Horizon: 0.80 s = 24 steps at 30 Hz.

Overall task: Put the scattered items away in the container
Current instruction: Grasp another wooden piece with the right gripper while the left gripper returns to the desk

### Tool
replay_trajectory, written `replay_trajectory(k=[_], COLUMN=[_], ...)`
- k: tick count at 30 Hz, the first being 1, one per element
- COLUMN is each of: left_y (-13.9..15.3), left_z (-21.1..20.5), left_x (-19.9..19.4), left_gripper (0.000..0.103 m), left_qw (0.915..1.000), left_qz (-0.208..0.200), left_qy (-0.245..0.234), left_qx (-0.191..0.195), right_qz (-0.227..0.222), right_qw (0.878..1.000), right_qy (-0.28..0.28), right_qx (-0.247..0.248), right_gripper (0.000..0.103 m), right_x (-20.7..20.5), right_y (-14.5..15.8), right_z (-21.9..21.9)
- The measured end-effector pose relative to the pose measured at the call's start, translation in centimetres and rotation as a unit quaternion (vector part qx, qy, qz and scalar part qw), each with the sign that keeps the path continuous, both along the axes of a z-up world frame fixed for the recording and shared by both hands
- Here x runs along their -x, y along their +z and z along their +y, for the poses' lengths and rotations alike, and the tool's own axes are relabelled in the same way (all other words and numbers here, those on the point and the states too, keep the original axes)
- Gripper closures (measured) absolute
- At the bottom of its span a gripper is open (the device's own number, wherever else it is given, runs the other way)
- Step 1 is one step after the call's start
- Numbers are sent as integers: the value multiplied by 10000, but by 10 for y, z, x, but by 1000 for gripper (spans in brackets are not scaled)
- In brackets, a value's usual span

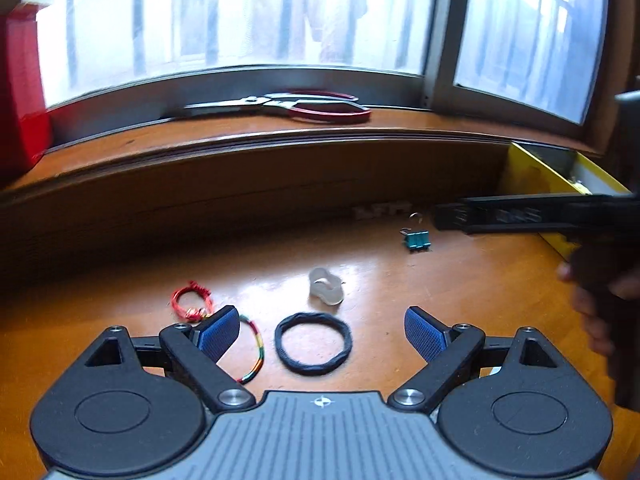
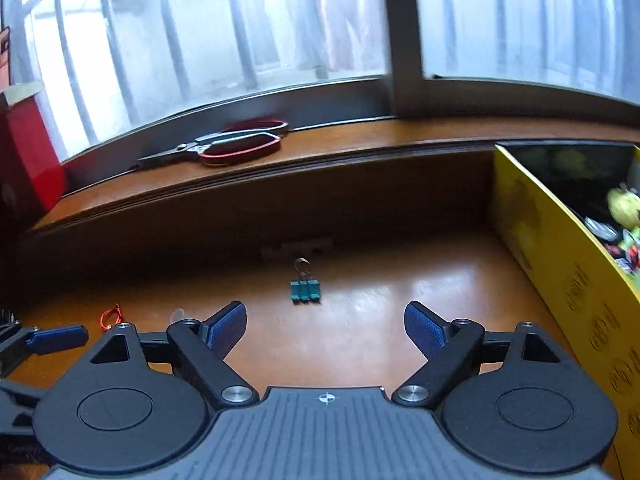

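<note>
Now black band [image 1: 313,344] betw. open left tongs [image 1: 320,330].

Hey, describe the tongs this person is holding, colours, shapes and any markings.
Both the left tongs and right tongs look alike: black linkage arms on round black housings with silver pivot screws, ending in blue ribbed pads. Between the housings sits a grey ridged plate with a small white crosshair mark. No cables or sleeves show.
</note>
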<state>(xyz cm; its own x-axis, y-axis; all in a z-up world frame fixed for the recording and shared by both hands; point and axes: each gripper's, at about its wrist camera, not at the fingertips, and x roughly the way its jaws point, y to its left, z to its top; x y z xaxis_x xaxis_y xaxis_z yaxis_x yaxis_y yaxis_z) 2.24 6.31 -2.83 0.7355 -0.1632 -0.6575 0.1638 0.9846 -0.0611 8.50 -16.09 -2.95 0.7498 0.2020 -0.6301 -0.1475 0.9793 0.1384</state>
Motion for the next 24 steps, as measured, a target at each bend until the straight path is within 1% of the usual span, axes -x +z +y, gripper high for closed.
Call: replay_trajectory(k=[2, 5, 9, 11, 16, 22, 24], left_y=[-2, -5, -6, -8, -16, -22, -24], left_z=[5, 10, 12, 13, 12, 10, 12], left_x=[1, 3, -4, -9, -24, -30, -31], left_gripper=[12, 12, 12, 12, 12, 12, 12], left_qw=[10000, 9999, 9999, 9999, 9999, 9999, 9998], left_qz=[32, 14, 31, 25, 60, 142, 159], left_qy=[-7, 82, 102, 69, 24, -8, 14], left_qx=[5, -143, -136, -113, -127, -83, -70], right_qz=[-3, 108, 2, -41, 41, 169, 148], right_qw=[9999, 9994, 9981, 9973, 9974, 9961, 9963], right_qy=[128, 231, 323, 329, 270, 436, 406], right_qx=[101, 216, 532, 660, 674, 752, 740], right_gripper=[7, 6, 4, 4, 2, 2, 0], right_x=[-28, -65, -94, -102, -112, -118, -118], right_y=[-11, -28, -44, -48, -57, -66, -68], right_z=[12, 29, 47, 52, 51, 56, 57])
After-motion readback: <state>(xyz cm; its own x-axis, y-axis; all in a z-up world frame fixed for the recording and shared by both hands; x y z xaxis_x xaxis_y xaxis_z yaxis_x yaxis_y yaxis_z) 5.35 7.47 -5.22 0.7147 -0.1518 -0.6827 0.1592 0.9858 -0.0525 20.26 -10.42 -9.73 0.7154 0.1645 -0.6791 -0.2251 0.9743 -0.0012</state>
